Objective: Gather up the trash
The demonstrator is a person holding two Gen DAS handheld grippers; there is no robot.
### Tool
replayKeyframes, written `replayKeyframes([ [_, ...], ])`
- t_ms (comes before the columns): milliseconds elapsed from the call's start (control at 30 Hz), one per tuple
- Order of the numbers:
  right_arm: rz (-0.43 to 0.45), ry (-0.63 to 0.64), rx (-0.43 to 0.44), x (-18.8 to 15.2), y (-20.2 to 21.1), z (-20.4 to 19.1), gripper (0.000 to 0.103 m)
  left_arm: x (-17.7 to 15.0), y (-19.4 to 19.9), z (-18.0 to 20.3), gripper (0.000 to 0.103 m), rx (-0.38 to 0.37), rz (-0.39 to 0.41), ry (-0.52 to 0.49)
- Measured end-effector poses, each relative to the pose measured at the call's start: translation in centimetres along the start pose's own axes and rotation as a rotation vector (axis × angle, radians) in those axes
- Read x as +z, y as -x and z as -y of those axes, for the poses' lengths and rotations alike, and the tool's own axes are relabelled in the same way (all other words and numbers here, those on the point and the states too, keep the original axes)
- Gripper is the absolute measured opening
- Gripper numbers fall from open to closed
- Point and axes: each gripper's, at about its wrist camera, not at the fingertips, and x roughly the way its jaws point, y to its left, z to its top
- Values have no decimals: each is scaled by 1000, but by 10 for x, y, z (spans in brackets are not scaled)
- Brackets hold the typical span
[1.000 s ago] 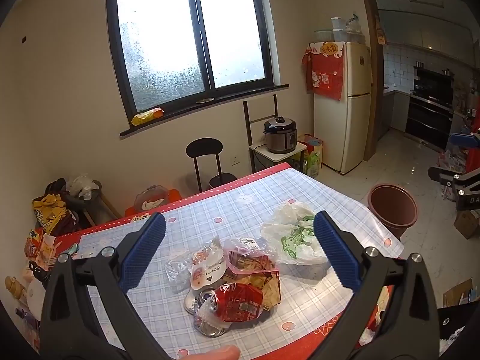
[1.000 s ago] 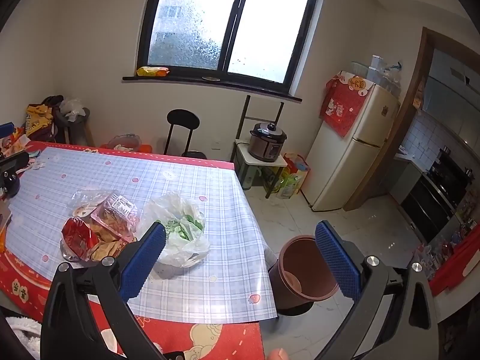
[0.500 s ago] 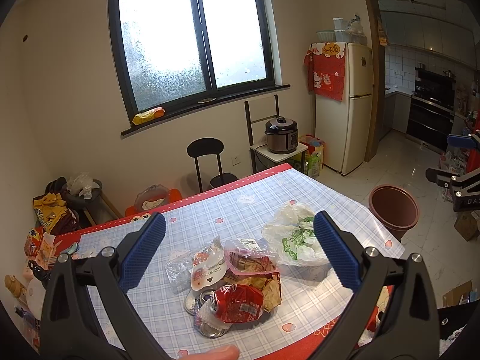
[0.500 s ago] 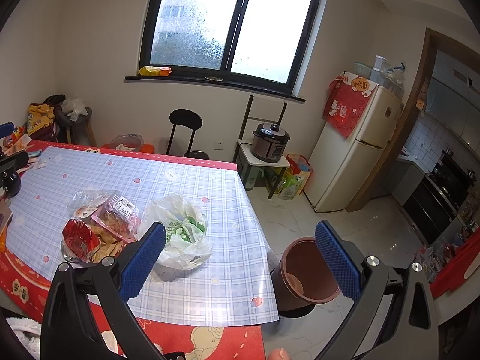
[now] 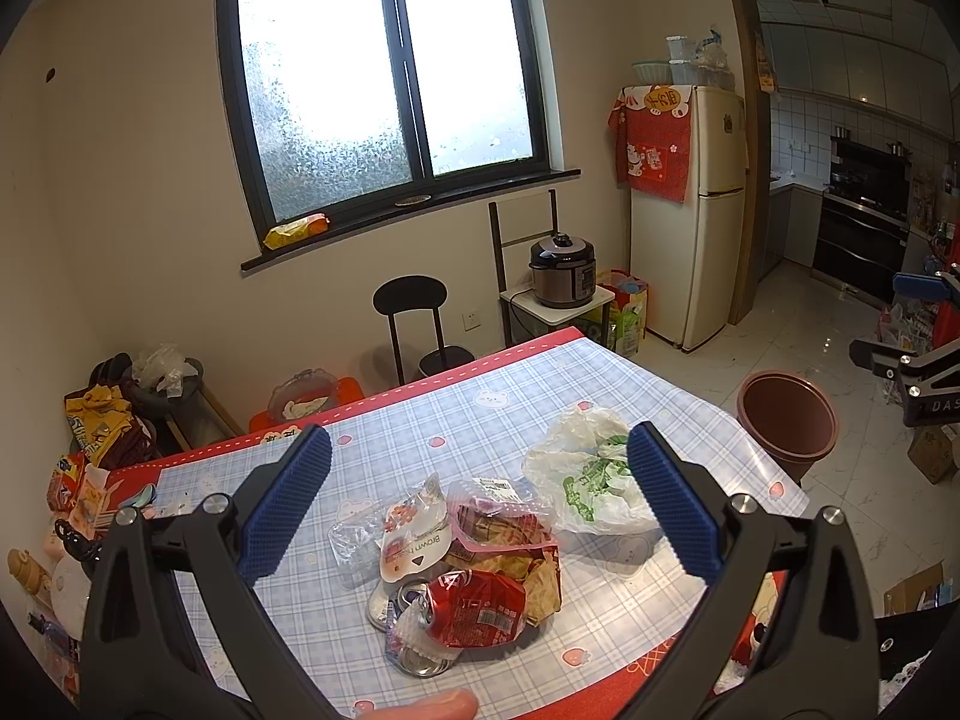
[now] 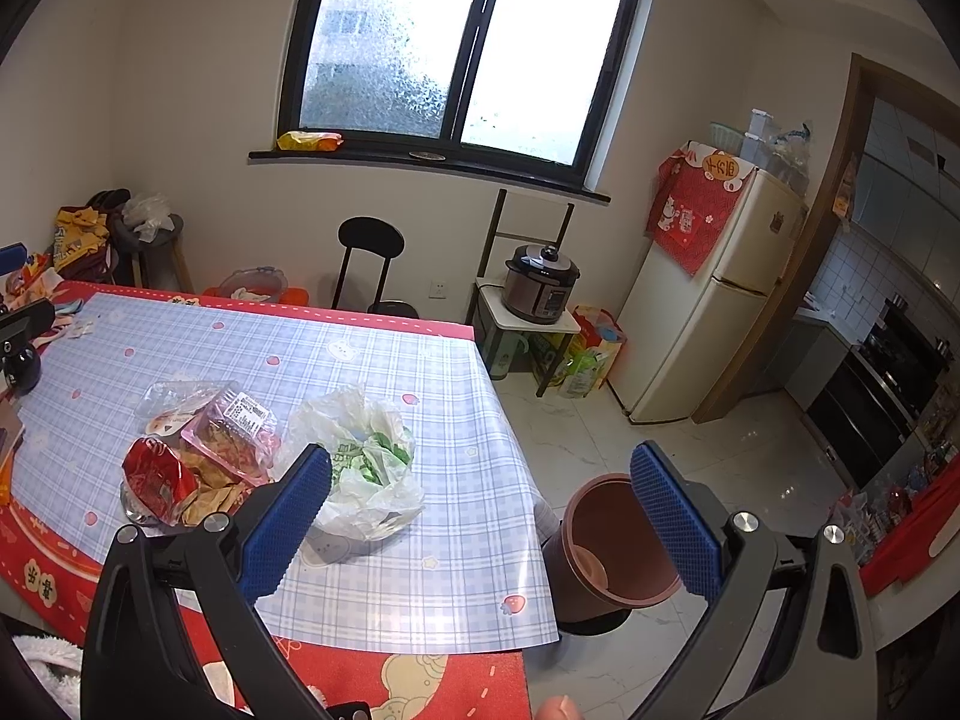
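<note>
Trash (image 5: 474, 564) sits piled near the bench's (image 5: 420, 420) front edge, white bag (image 5: 591, 480) beside it, bin (image 6: 612, 540) on the floor off the right edge; both your tools (image 5: 477, 510) (image 6: 480, 516) gape wide and empty, so reach down and pinch a wrapper first.

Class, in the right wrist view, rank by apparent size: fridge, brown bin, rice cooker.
1. Fridge
2. Brown bin, though it is nearer the camera
3. Rice cooker
</note>
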Motion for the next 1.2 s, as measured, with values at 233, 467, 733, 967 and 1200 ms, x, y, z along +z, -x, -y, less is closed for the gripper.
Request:
replayKeyframes([
  [233,0,-1,1,0,0,0,98,-1,-2,1,97,1,-2,1],
  [467,0,-3,1,0,-1,0,98,-2,-4,1,97,-2,-2,1],
  [733,1,-5,3,-1,-2,1,98,-2,-5,2,97,-1,1,4],
  [967,-1,-6,3,-2,-3,0,98,-3,-5,3,97,0,1,4],
  [1200,0,-7,4,-2,-3,1,98,-3,-5,2,97,-1,1,6],
])
